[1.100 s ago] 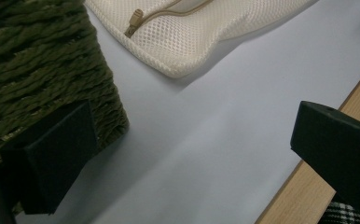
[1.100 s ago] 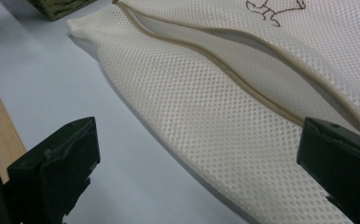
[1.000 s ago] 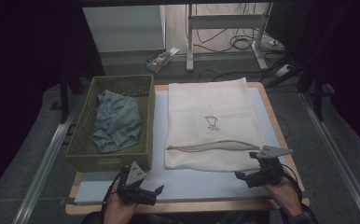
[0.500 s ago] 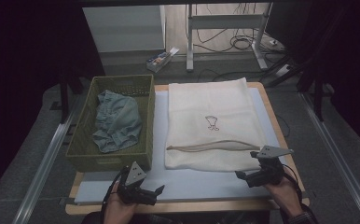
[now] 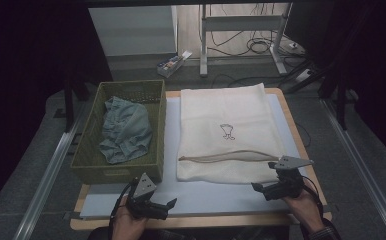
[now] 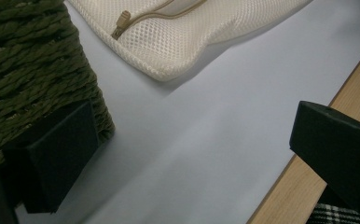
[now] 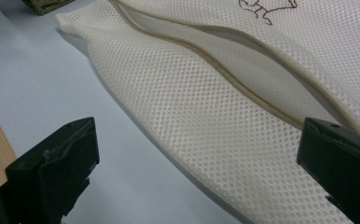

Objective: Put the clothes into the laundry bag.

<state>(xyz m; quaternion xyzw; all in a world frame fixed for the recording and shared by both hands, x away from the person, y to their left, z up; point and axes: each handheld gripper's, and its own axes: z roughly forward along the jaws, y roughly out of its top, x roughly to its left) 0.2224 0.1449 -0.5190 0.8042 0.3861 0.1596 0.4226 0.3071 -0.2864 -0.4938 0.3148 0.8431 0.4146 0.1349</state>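
As a second ago: grippers [image 5: 171, 204] apart, unmoved

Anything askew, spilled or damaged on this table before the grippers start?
Nothing stands out. The mesh laundry bag lies flat and square on the mat, its zipper partly open; the blue-green garment sits crumpled inside the green basket. Both grippers are open, holding nothing.

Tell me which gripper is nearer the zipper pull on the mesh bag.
Left. The zipper pull sits at the bag's basket-side end, just ahead of the left gripper. The right gripper is by the mesh bag's opposite near corner, at the zipper's far end.
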